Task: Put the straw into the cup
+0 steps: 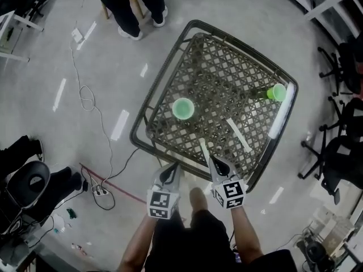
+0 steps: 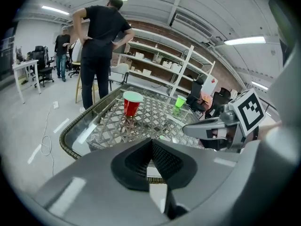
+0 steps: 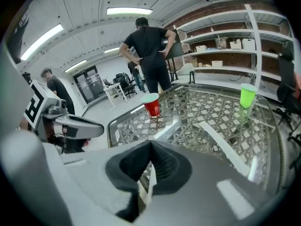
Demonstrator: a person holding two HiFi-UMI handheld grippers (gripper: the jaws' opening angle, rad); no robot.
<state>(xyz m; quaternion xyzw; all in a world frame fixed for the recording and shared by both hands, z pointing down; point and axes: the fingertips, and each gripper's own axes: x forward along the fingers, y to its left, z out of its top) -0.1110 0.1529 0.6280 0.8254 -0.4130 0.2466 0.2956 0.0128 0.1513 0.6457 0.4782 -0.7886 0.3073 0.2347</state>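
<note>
Fingers [image 2: 134, 166] shut, empty, on left gripper [image 1: 171, 170] and right gripper [image 1: 218, 164] at table rim [image 1: 148, 147]; red cup [image 1: 183, 108] well beyond.

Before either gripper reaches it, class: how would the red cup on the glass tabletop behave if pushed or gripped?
The red cup looks thin and disposable, so probably light. Upright and narrower at its base on the smooth tabletop, it may tip if pushed high, slide if pushed low. Squeezing might buckle it.
</note>
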